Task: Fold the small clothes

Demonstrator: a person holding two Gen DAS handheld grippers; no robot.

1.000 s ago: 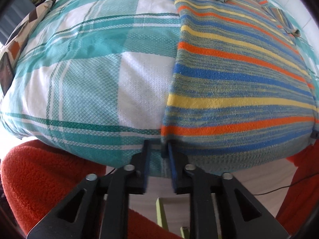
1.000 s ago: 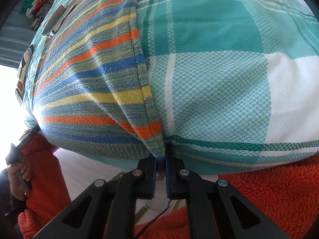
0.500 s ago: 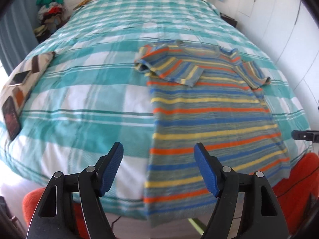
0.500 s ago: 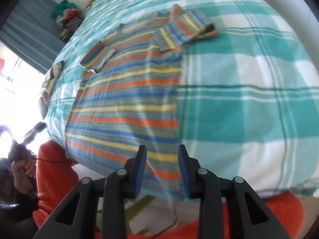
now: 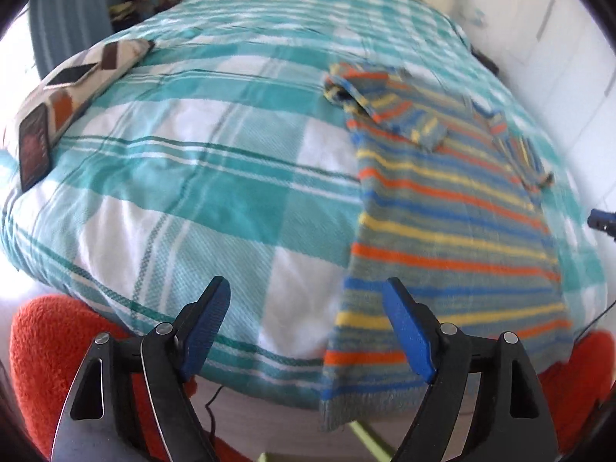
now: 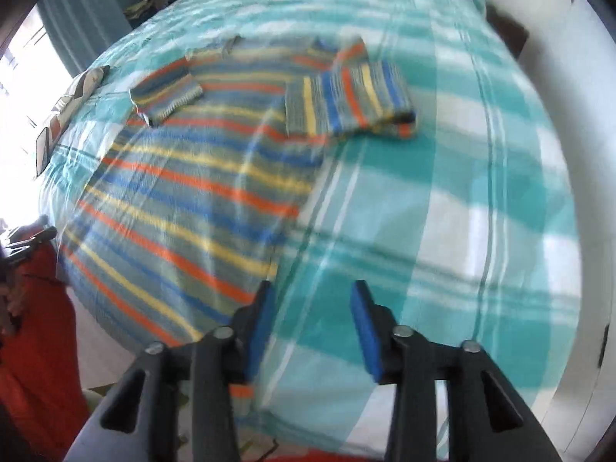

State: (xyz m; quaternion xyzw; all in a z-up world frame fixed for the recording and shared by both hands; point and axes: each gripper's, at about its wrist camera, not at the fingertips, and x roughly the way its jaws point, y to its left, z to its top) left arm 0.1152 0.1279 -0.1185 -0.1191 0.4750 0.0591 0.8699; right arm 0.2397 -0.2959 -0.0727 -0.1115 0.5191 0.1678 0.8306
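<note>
Both claws hang empty over the striped shirt (image 5: pixel 454 231), the left claw (image 5: pixel 308 327) and right claw (image 6: pixel 312 331) spreading their jaws, while it lies flat on the bed (image 5: pixel 192 200), sleeves folded in, hem over the near edge; next, I'd guess, comes regripping the hem to fold it upward.

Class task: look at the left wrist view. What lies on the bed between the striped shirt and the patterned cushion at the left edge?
Only bare plaid bedspread lies between the striped shirt and the patterned cushion; a dark phone rests on the cushion's near end. The left wrist view shows this.
</note>
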